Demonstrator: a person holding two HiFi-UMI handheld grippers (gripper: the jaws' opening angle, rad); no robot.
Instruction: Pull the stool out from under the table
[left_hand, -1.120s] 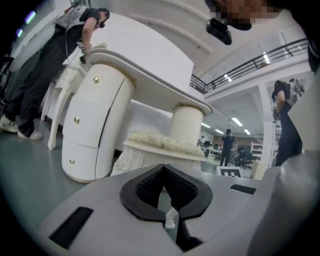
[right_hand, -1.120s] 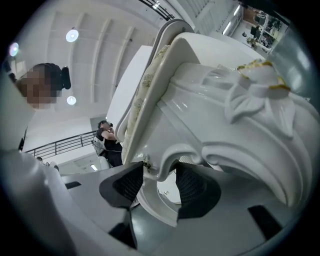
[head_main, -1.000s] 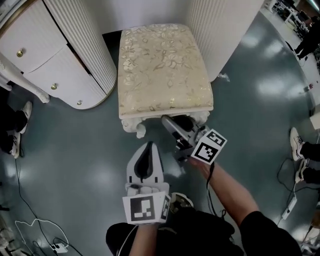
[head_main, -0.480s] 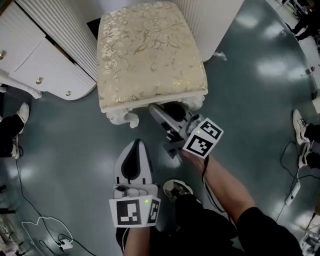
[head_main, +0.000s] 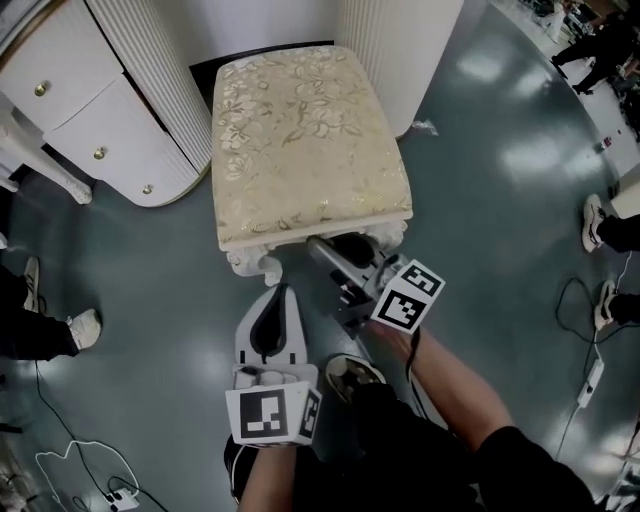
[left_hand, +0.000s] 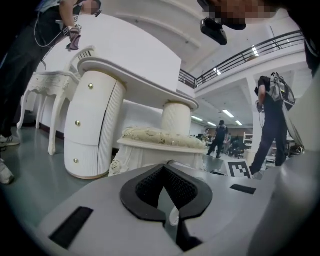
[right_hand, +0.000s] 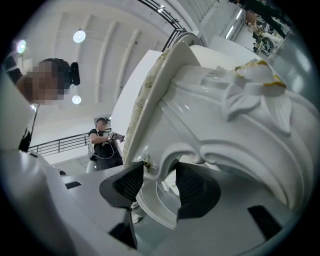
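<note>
The stool (head_main: 305, 140), cream floral cushion on a carved white frame, stands between the dressing table's two ribbed pedestals, its back end under the table top. My right gripper (head_main: 330, 250) reaches under the stool's near side. In the right gripper view its jaws (right_hand: 160, 182) grip the carved front rail of the stool (right_hand: 225, 100), a pad on each side. My left gripper (head_main: 280, 292) hovers over the floor just short of the stool's near left leg (head_main: 258, 265), holding nothing. Its pads meet at the tip (left_hand: 164, 166), and the stool (left_hand: 160, 137) lies ahead of it.
The table's left pedestal (head_main: 150, 70) has drawers with gold knobs; the right pedestal (head_main: 395, 50) stands close beside the stool. My own shoe (head_main: 350, 375) is below the grippers. Bystanders' shoes (head_main: 85, 325) and floor cables (head_main: 90, 470) lie left; another shoe (head_main: 595, 220) and cable right.
Only the head camera's view has shifted. The right gripper stays on the stool's front rail and the left gripper keeps its place beside it.
</note>
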